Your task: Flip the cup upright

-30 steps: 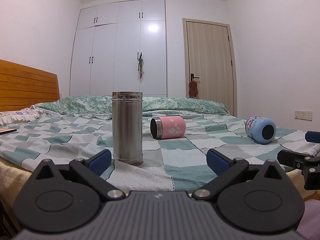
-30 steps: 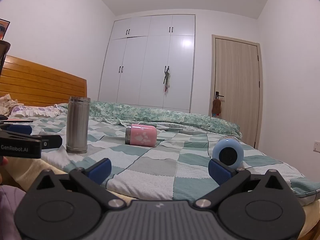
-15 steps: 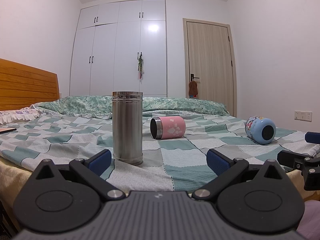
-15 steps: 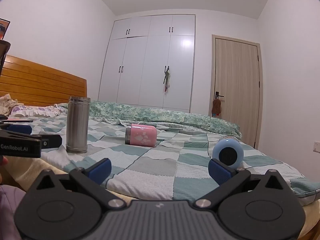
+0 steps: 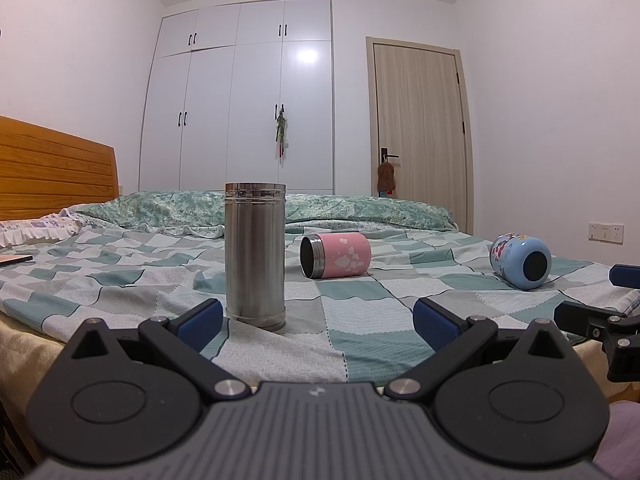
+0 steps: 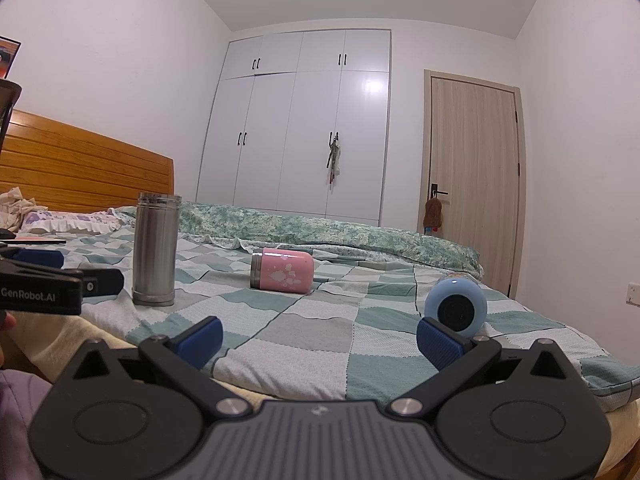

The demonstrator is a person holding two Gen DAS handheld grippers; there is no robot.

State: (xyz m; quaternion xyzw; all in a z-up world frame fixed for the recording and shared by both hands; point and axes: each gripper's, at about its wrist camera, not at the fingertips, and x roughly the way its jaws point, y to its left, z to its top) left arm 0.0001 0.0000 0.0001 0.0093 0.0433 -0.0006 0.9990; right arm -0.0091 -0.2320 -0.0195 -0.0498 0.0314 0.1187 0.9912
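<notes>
Nothing moved since earlier; both fingers spread, empty; blue cup [image 6: 456, 307] on its side, base toward right gripper [image 6: 318, 340], nearer than left gripper [image 5: 316, 320]

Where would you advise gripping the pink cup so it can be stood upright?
Grip the pink cup across its round body near the middle, coming from above with the fingers spanning its width. It lies on its side on the bed, steel-rimmed mouth pointing left, so the curved sides are free. The left gripper is probably closer.
</notes>
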